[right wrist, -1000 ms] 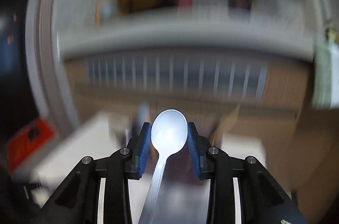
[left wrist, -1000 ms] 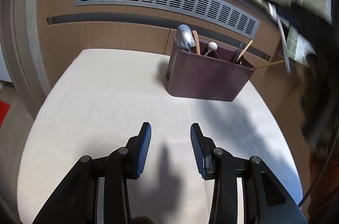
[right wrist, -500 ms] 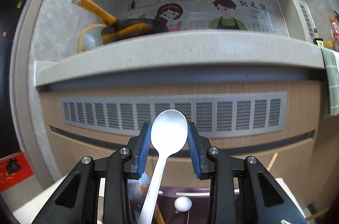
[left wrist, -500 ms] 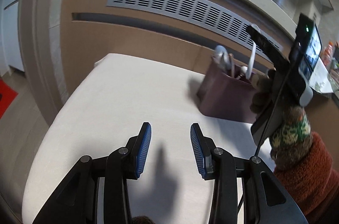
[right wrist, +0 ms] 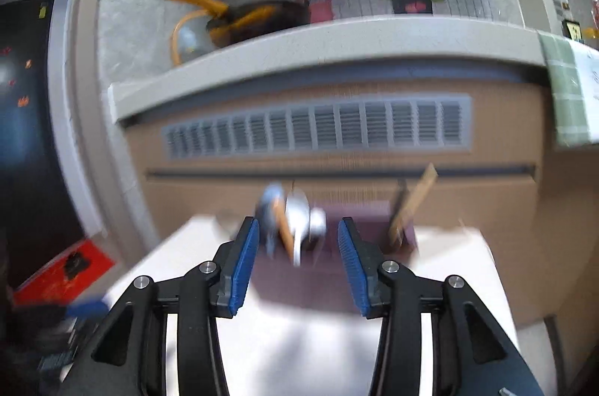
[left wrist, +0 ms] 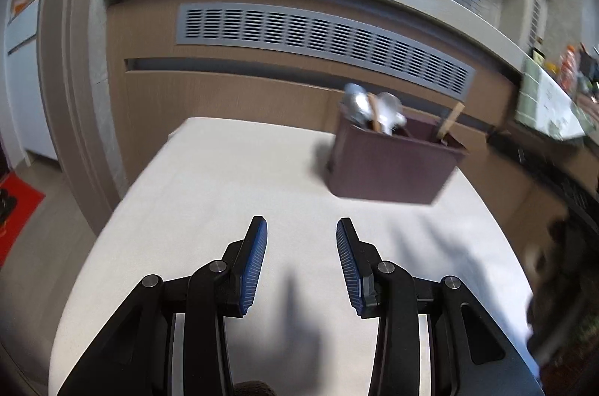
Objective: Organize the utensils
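Observation:
A dark maroon utensil holder [left wrist: 393, 164] stands at the far right of the white table [left wrist: 224, 194]. Spoons [left wrist: 378, 111] and wooden sticks [left wrist: 451, 121] stick up out of it. In the right wrist view the holder [right wrist: 359, 227] is blurred, with the white spoon [right wrist: 299, 220] standing in its left part beside other spoons. My left gripper [left wrist: 301, 263] is open and empty above the table's near part. My right gripper [right wrist: 297, 257] is open and empty, just short of the holder.
A wooden counter front with a grey vent grille [left wrist: 322, 36] rises behind the table. A pan with an orange handle [right wrist: 232, 18] sits on the counter top. A red mat [left wrist: 15, 209] lies on the floor at left.
My right gripper has opened and let go of the white spoon, which now stands in the holder. The right gripper has drawn back. The left wrist view has swung a little.

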The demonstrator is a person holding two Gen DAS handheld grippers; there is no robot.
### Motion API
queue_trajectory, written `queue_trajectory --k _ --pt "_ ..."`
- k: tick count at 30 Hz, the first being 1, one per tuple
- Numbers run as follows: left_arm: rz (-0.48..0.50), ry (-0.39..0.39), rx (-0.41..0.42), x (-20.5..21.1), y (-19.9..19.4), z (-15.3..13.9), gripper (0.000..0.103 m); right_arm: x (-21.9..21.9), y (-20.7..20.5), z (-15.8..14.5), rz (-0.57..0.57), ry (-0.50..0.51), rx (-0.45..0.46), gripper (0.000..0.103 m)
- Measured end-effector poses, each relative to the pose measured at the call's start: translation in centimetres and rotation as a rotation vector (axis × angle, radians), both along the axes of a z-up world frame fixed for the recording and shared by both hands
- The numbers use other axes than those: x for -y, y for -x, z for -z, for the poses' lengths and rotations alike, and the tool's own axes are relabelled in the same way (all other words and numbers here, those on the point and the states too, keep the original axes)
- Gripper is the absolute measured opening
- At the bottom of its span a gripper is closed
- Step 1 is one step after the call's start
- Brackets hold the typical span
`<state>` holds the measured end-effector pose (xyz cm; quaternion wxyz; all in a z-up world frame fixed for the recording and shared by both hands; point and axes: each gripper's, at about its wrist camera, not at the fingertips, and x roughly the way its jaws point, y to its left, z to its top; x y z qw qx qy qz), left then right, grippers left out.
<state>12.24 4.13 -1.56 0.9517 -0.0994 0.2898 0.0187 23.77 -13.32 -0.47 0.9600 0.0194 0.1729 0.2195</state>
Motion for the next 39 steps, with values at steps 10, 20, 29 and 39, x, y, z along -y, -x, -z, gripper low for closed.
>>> queue_trajectory --k 10,20,29,39 --pt "0.081 -0.146 0.002 6.3 3.5 -1.0 0.040 4.1 9.8 4.9 0.090 0.075 -0.215 0.044" --pt "0.062 -0.134 0.010 6.0 4.1 -1.4 0.040 3.5 10.6 4.6 0.104 0.105 -0.182 0.044" --pt "0.067 -0.129 0.005 6.1 4.2 -1.3 0.040 3.6 10.3 4.6 0.105 0.114 -0.193 0.044" --pt "0.069 -0.119 -0.003 6.2 4.2 -0.9 0.040 3.5 10.2 4.7 0.104 0.118 -0.200 0.044"
